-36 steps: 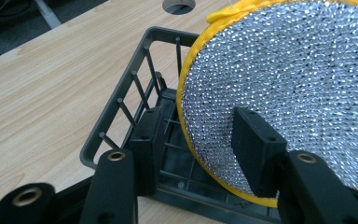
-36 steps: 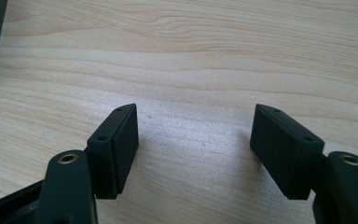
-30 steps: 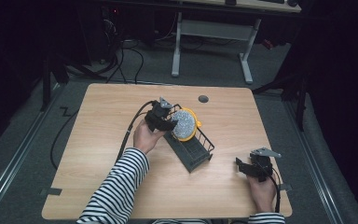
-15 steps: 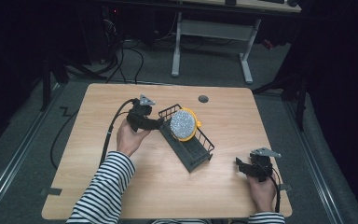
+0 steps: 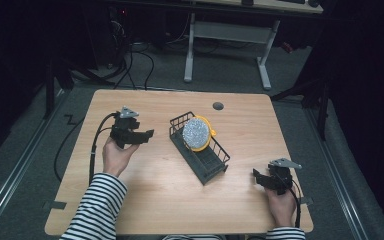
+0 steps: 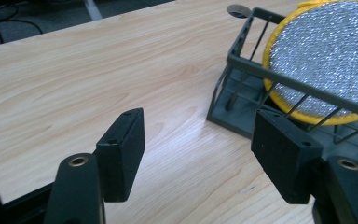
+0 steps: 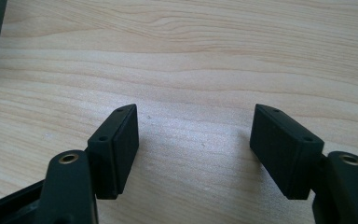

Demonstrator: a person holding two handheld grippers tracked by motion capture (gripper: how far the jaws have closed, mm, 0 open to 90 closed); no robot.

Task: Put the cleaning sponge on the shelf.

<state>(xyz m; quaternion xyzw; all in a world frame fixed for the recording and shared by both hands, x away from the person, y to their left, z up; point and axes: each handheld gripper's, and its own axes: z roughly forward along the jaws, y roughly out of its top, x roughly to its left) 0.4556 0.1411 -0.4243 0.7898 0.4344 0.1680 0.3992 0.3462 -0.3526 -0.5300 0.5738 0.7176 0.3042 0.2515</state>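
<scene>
From the high view, the left tool (image 5: 139, 134) hangs over the desk (image 5: 145, 200) toward its left edge, empty, its jaws spread wide and aimed at the black wire rack (image 5: 200, 148) that sits near the desk's middle, set at a slant. A round scouring pad (image 5: 196, 134), silver mesh with a yellow rim, stands on edge in the rack's far end. The right tool (image 5: 261, 179) rests low near the right front corner, well apart from the rack. In the left gripper view, the 2 jaws stand wide with bare wood between them; the rack (image 6: 242, 60) and the pad (image 6: 326, 51) lie just beyond the right jaw. In the right gripper view, the jaws are likewise wide and hold nothing above the desk (image 7: 191, 56). The pad looks placed, so the step in hand seems a release and clearing away; any next move would call for keeping the jaws off the rack's wires.
</scene>
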